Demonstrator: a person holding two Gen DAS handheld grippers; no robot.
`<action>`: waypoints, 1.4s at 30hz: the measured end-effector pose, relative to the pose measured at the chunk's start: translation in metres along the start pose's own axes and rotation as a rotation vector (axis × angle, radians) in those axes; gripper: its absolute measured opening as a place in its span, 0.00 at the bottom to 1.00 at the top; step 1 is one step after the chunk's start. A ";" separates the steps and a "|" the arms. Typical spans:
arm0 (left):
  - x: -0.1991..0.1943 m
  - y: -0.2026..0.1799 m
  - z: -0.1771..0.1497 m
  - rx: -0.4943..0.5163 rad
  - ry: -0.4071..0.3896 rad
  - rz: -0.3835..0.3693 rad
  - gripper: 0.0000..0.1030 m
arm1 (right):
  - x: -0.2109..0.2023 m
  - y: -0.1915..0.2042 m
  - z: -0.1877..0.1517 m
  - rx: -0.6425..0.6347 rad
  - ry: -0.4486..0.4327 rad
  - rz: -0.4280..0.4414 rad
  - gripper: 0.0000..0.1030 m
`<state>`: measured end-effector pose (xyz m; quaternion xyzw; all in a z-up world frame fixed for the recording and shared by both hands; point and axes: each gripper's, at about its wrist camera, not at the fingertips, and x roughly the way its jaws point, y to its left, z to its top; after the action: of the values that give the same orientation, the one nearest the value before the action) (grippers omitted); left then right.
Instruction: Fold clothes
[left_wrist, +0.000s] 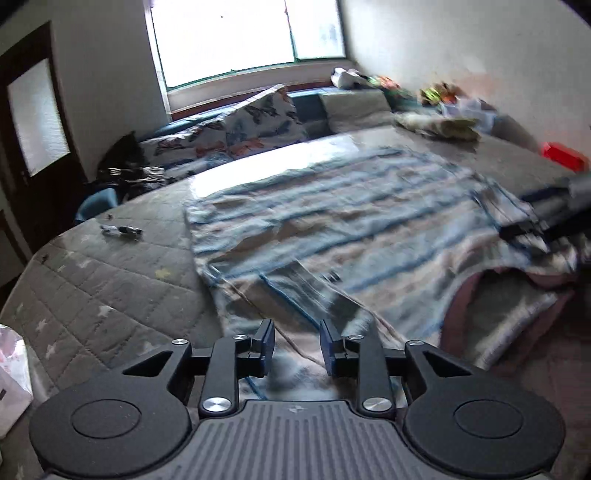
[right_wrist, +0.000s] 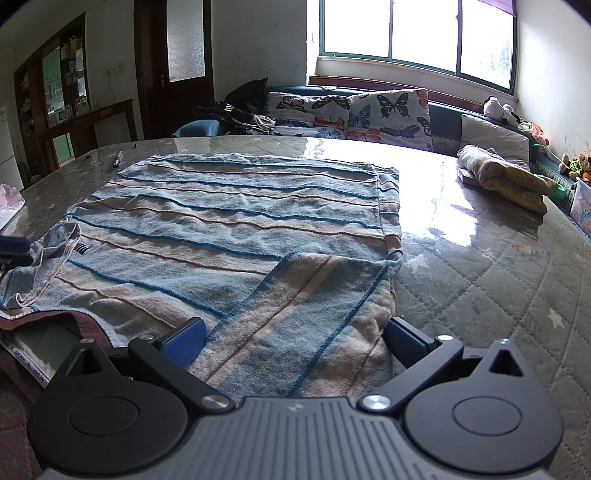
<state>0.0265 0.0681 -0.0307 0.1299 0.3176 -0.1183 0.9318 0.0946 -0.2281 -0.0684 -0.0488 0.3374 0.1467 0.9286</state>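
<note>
Both grippers are spread: right gripper (right_wrist: 293, 338) straddles the folded sleeve (right_wrist: 295, 317); left gripper (left_wrist: 297, 349) should pinch the shirt (left_wrist: 332, 221) edge at 6 o'clock.

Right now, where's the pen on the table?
In the right wrist view the pen lies far left on the quilted table, just beyond the striped sweater's far-left corner, not touching it.

left gripper (left_wrist: 297, 347) | black linkage arms, silver screws, grey ribbed body | right gripper (right_wrist: 295, 341) same | blue ribbed fingers (right_wrist: 184, 341)
</note>
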 end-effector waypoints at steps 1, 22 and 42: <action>-0.001 -0.004 -0.003 0.022 0.004 -0.002 0.29 | 0.000 0.000 0.000 0.000 0.000 0.000 1.00; -0.031 -0.032 -0.003 0.112 -0.042 -0.175 0.29 | 0.001 0.000 0.000 0.000 -0.001 0.000 1.00; -0.039 -0.010 0.002 -0.024 -0.061 -0.221 0.14 | 0.000 0.000 0.000 0.000 -0.001 0.000 1.00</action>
<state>-0.0058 0.0634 -0.0063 0.0791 0.3028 -0.2205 0.9238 0.0951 -0.2284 -0.0688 -0.0488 0.3370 0.1468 0.9287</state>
